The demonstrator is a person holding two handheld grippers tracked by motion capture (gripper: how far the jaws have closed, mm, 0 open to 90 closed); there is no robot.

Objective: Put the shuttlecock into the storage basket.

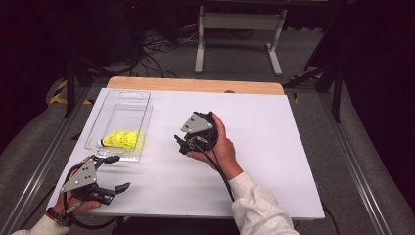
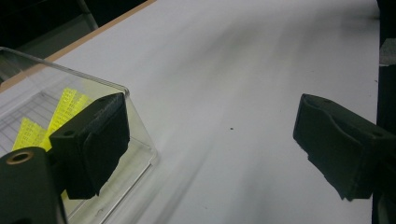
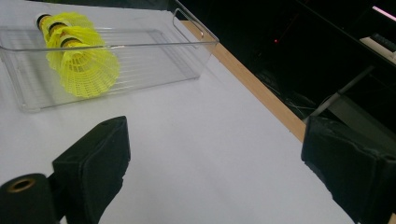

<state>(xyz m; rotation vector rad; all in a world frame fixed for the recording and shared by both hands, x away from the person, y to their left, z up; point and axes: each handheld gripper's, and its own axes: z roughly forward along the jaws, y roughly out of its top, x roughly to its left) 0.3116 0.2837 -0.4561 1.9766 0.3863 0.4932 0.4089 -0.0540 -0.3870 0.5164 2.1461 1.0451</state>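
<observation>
A clear plastic bin [image 1: 128,100] lies on the left part of the white table, with yellow shuttlecocks [image 1: 122,139] in its near end. My left gripper [image 1: 116,173] is open just in front of the bin's near corner, nothing between its jaws. In the left gripper view the gripper [image 2: 215,149] spans bare table, its left jaw in front of the bin [image 2: 135,121] and the shuttlecocks [image 2: 70,105]. My right gripper [image 1: 182,144] is held over the table's middle, open and pointing toward the bin. The right gripper view has the gripper [image 3: 219,172] empty, bin [image 3: 187,56] and shuttlecocks [image 3: 79,60] ahead.
The white table top [image 1: 274,147] stretches bare to the right, with a wooden strip [image 1: 195,84] along its far edge. Beyond it on the floor stand a grey metal frame [image 1: 240,29] and loose cables [image 1: 156,49]. Metal rails [image 1: 352,161] run along both sides.
</observation>
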